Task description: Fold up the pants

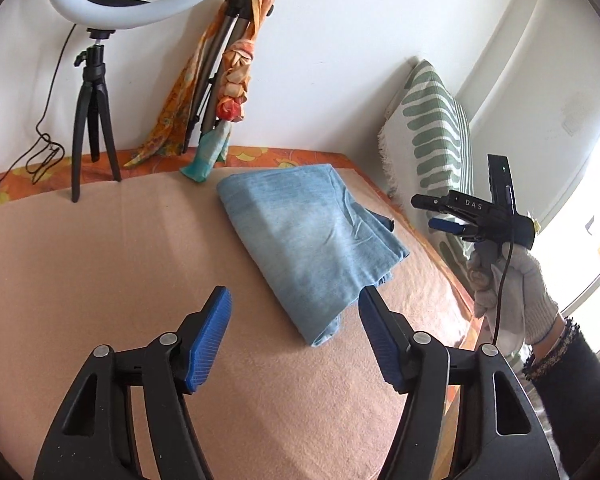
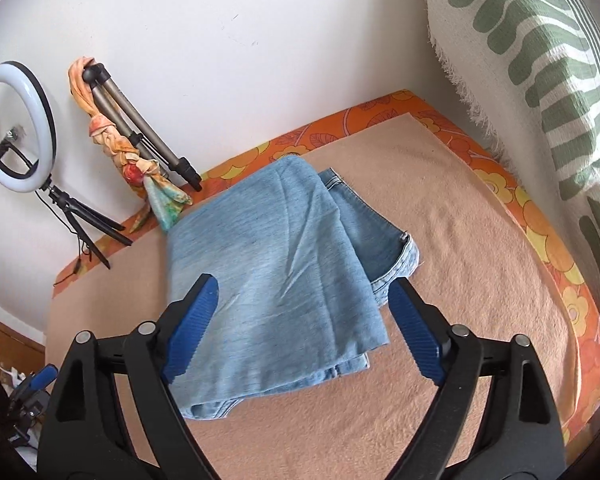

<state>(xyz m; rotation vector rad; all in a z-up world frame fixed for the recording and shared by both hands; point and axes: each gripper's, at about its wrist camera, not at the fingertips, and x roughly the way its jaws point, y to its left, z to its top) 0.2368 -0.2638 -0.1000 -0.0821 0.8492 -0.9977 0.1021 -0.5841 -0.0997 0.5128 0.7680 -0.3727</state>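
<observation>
Up close, the left gripper (image 1: 294,300) hangs with its jaws apart and nothing between them. The right gripper (image 2: 304,290) stands spread wide over the pants (image 2: 276,264), not touching them. These light-blue jeans lie folded on the peach blanket (image 2: 460,280). Beyond, a ring light (image 1: 140,4) and a scarf-draped tripod (image 1: 220,76) stand by the wall.

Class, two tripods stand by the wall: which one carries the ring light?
The black tripod standing upright carries the ring light. The grey tripod leans folded against the wall, wrapped in an orange scarf.
</observation>
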